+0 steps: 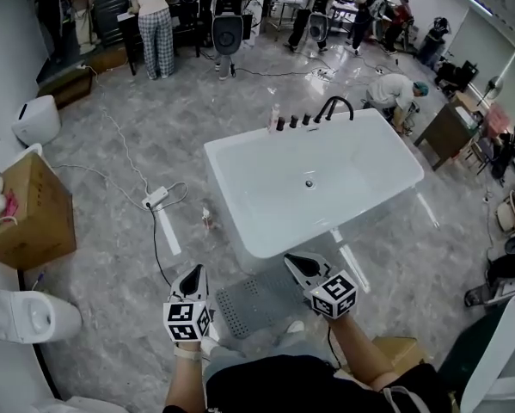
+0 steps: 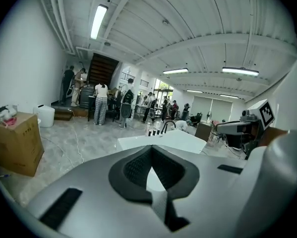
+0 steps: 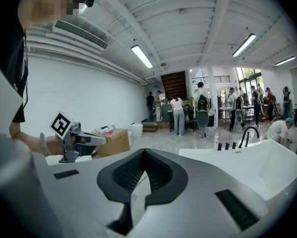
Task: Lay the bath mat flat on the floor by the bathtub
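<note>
Right now both tools sit low in the head view. The left gripper [image 1: 195, 275] and the right gripper [image 1: 297, 263] each have their jaws pressed together, with nothing caught between them. Between the two, at lower centre, the grey bath mat [image 1: 253, 304] lies flat on the floor, close against the near side of the white bathtub [image 1: 343, 179].

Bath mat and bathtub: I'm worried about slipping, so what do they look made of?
The bath mat looks like matte grey rubber or soft plastic, going by its grid of small dots or holes. The bathtub looks like glossy white acrylic or enamel: smooth, with a soft sheen. Neither is certain.
</note>
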Available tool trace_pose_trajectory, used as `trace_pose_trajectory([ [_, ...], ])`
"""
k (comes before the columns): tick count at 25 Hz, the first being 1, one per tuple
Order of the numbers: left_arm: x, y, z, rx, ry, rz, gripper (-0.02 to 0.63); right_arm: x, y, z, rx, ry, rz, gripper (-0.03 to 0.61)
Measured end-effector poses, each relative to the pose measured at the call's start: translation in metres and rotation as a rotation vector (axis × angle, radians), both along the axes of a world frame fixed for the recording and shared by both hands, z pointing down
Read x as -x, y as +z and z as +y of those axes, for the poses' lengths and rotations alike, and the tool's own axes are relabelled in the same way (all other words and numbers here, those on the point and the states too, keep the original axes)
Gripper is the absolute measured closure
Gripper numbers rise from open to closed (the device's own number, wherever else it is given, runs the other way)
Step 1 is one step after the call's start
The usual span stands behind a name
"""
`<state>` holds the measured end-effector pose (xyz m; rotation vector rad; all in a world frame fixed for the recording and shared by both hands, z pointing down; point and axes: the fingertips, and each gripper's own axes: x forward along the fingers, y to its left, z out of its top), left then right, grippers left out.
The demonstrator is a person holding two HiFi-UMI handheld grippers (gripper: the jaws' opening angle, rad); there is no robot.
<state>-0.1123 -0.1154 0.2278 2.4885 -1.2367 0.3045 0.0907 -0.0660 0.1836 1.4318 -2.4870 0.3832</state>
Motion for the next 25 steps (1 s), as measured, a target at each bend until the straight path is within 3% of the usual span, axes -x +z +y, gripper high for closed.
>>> trace_pose_trajectory([
  [11, -0.022, -0.096, 0.012, -0.154, 0.058, 0.029, 0.597, -0.005, -0.098, 0.022, -0.177, 0.022, -0.068, 0.554],
  [25, -0.046, -0.142, 0.030, -0.233, 0.132, 0.075, 0.595, -0.002, -0.133, 0.042, -0.265, 0.035, -0.061, 0.554],
])
